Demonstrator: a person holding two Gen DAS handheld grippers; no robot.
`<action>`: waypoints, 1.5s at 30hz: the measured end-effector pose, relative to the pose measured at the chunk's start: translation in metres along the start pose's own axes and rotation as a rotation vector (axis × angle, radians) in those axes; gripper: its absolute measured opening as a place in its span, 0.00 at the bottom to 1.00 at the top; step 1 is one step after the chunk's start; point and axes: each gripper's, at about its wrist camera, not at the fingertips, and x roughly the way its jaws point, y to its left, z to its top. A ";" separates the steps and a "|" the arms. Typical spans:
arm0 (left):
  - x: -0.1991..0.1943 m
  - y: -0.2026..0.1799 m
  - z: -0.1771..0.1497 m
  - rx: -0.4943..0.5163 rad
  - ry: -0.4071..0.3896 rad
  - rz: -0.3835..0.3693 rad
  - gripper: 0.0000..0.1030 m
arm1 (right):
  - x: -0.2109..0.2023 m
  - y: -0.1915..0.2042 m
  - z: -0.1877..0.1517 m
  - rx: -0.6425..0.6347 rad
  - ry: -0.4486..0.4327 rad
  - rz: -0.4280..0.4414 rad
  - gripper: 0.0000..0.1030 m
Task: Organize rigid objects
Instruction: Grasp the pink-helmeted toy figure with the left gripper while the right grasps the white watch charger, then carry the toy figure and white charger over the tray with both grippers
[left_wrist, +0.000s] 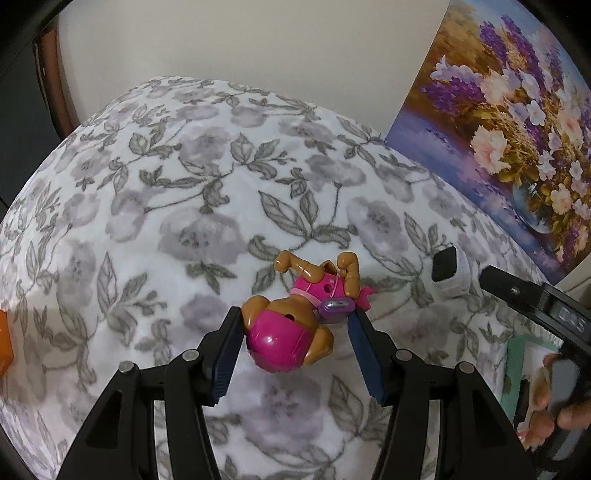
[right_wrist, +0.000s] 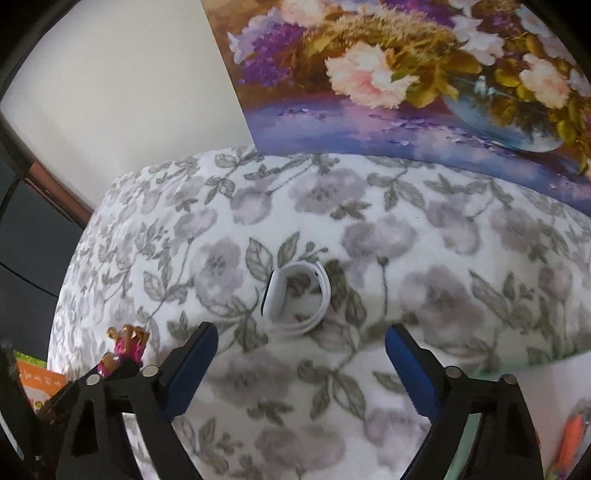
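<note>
A toy dog in pink and brown (left_wrist: 299, 314) lies on its back on the floral blanket (left_wrist: 166, 184). My left gripper (left_wrist: 295, 321) is open, with its jaws on either side of the toy's pink head, the left pad touching it. The toy also shows small at the lower left of the right wrist view (right_wrist: 125, 350). A white smartwatch (right_wrist: 295, 302) with a black face stands on its looped band on the blanket, just ahead of my open, empty right gripper (right_wrist: 301, 339). The watch also shows in the left wrist view (left_wrist: 448, 271), beside the right gripper's tip.
A flower painting (right_wrist: 406, 74) leans against the wall behind the blanket. An orange item (left_wrist: 5, 347) sits at the blanket's left edge. An orange box (right_wrist: 40, 387) lies off the blanket at lower left. A hand (left_wrist: 561, 402) holds the right gripper.
</note>
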 end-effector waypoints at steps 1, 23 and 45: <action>0.001 0.001 0.001 0.000 -0.002 -0.001 0.58 | 0.004 0.000 0.002 0.002 0.006 -0.005 0.86; -0.003 0.000 0.001 0.006 -0.002 0.020 0.58 | 0.020 0.010 -0.001 0.004 0.052 -0.009 0.50; -0.122 -0.107 -0.080 0.095 -0.060 -0.104 0.58 | -0.148 -0.052 -0.124 0.071 -0.103 -0.056 0.50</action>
